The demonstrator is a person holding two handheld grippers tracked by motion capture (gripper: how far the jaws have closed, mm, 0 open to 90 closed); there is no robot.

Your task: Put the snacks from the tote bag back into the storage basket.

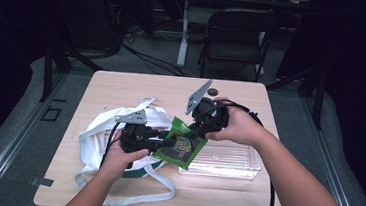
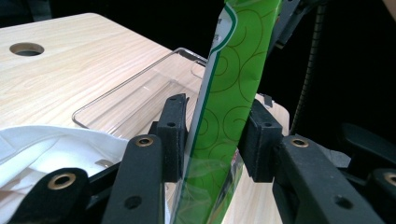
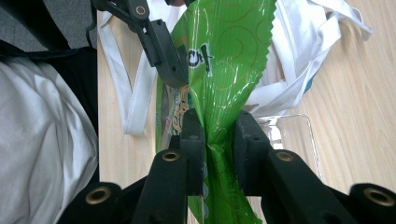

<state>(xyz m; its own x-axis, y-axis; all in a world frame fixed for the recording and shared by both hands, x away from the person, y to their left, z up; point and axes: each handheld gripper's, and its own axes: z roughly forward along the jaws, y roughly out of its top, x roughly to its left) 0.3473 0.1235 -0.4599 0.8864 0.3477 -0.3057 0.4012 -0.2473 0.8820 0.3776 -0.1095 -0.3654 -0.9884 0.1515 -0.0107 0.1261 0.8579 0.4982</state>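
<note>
**Green snack bag passing between two grippers**

The person is holding a green snack bag (image 1: 181, 145) in the air between both tools, just above the near left edge of a clear plastic tray (image 1: 236, 163) on the wooden table (image 1: 122, 85). The right gripper (image 3: 219, 135) is clenching the crinkled end of the bag, its pads squeezing the foil together. The left gripper (image 2: 217, 135) is standing around the bag, and a thin gap is showing at the left pad (image 2: 173, 126), so I am judging that it is no longer pinching firmly. A white cloth bag (image 1: 113, 127) is lying on the left, under the left hand.

The risk, I think, is the glossy foil sliding out of the right jaws, because only a small bunched corner is being gripped. The bag could then be dropping onto the table edge or the cloth instead of into the tray.
</note>
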